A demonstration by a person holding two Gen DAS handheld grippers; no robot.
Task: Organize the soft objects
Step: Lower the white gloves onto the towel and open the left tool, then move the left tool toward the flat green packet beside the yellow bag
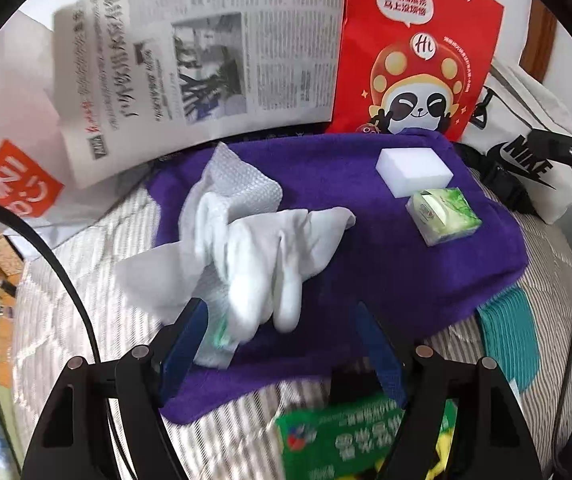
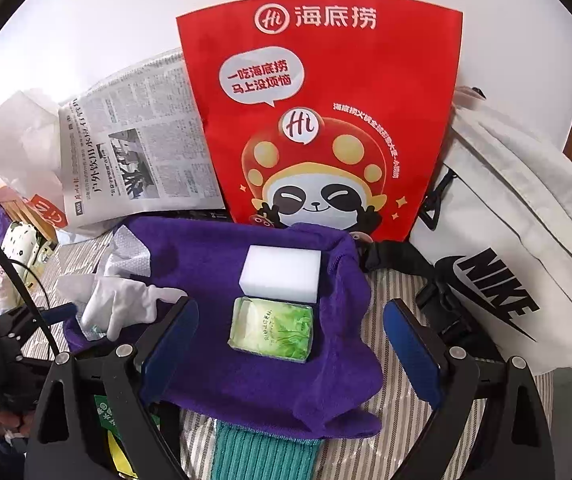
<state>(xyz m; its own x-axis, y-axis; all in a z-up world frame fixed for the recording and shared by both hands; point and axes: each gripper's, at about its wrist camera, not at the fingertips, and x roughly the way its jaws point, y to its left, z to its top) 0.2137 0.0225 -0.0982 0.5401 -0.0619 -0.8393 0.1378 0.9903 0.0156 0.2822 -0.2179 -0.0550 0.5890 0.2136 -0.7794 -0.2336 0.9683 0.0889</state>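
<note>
A purple towel lies spread on a striped bed. On it sit a white sponge block, a green tissue pack and a white glove over a white textured cloth. My left gripper is open, its jaws on either side of the glove's near fingers. My right gripper is open, its jaws astride the tissue pack, just above the towel.
A red paper bag and a newspaper stand behind the towel. A white Nike bag lies at right. A teal knit piece and a green packet lie at the near edge.
</note>
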